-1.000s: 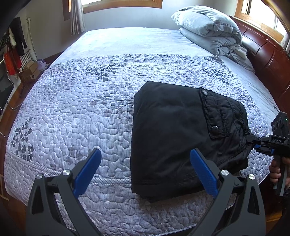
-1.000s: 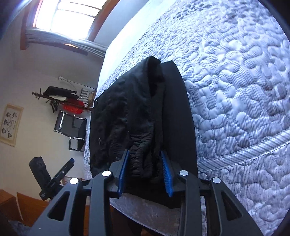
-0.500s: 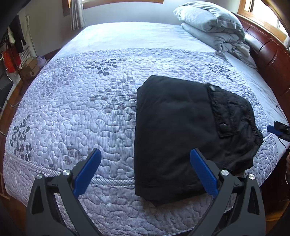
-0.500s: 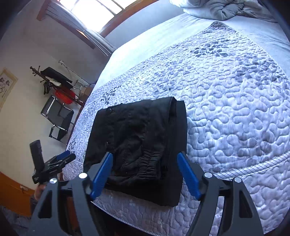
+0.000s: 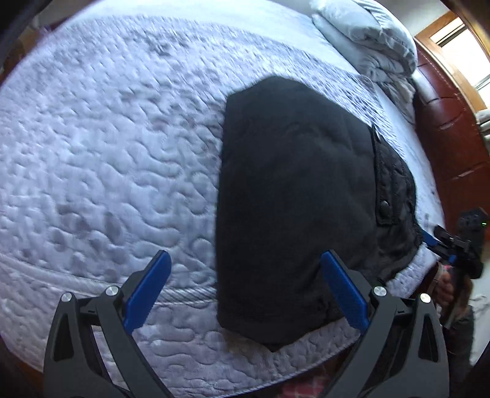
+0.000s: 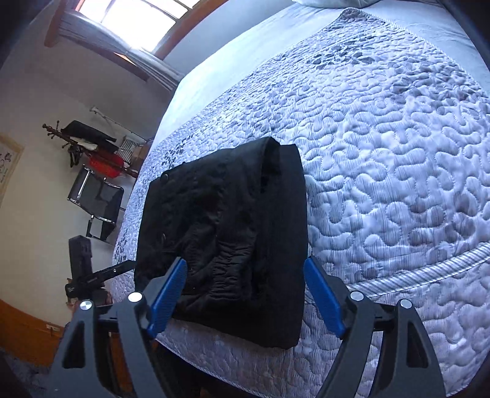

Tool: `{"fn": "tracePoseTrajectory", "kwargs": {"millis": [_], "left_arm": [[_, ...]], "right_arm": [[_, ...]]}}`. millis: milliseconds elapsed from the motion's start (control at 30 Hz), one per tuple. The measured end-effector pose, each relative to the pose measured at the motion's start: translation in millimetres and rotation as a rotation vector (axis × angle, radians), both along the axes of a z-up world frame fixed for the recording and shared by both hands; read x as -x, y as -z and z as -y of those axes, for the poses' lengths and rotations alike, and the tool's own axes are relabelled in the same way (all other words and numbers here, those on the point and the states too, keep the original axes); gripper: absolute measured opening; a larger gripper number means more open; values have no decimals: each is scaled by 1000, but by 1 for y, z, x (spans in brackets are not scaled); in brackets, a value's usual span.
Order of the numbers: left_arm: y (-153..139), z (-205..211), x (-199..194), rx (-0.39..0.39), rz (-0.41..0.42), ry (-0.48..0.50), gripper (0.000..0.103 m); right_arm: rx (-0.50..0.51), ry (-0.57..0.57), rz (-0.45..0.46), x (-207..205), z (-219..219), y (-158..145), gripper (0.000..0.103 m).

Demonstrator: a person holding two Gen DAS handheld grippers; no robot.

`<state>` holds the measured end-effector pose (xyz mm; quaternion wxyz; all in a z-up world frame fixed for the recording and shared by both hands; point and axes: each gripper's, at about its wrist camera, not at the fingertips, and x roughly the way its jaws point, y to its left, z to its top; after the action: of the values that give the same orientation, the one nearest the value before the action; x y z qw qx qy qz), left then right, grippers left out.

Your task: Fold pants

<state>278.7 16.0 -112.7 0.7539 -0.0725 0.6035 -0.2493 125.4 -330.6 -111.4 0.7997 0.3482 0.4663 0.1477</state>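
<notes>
Left wrist view: pants [image 5: 294, 196] lie as a compact black stack near the front edge of the bed [image 5: 107, 153], pocket flap with snap on the stack's right side; left gripper [image 5: 245, 290] hangs over the stack's near left corner, jaws wide, nothing between the pads; frame is motion-blurred, so whether the near edge is neat is hard to say; right gripper [image 5: 435, 242] shows at far right, just beside the stack's right edge, held in a hand [image 5: 444, 287]; grey duvet [image 5: 367, 39] piled by the headboard; Right wrist view: same stack seen from its elastic waistband side, layers visible at the fold; right gripper [image 6: 245, 294] jaws opening, wide, waistband end lies in line between the pads but they do not press on it; left gripper [image 6: 101, 275] at lower left beside the stack; Step, by my reading: final fold looks done and released, task near its end; next move likely calls only for a tidy of loose edges or pulling both grippers clear without dragging cloth; Only the left view shows the pocket flap's snap and the duvet; only the right view shows the waistband layers, a chair [image 6: 95, 205] and a window [image 6: 137, 18].
</notes>
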Motion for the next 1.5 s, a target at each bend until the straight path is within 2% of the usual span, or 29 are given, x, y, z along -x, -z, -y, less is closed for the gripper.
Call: {"fn": "tracePoseTrajectory", "kwargs": {"millis": [133, 233, 667, 900, 967, 1133, 1333, 1500], "left_arm": [[27, -3, -16, 114, -168, 35, 98], [44, -5, -25, 165, -234, 59, 98], [76, 3, -38, 315, -385, 120, 98], [83, 1, -46, 387, -447, 132, 98], [81, 2, -46, 451, -494, 131, 98], [84, 12, -41, 438, -505, 135, 98], [83, 22, -44, 407, -520, 117, 100], [76, 30, -40, 384, -496, 93, 100]], "right_arm": [[-9, -9, -2, -3, -1, 0, 80], [-8, -18, -6, -8, -1, 3, 80], [-35, -31, -35, -22, -3, 18, 80], [-83, -28, -52, -27, 5, 30, 88], [-122, -40, -65, -29, 8, 37, 90], [-148, -55, -107, -33, 11, 57, 91], [-273, -74, -136, -36, 15, 81, 98], [-376, -101, -152, -40, 10, 97, 99]]}}
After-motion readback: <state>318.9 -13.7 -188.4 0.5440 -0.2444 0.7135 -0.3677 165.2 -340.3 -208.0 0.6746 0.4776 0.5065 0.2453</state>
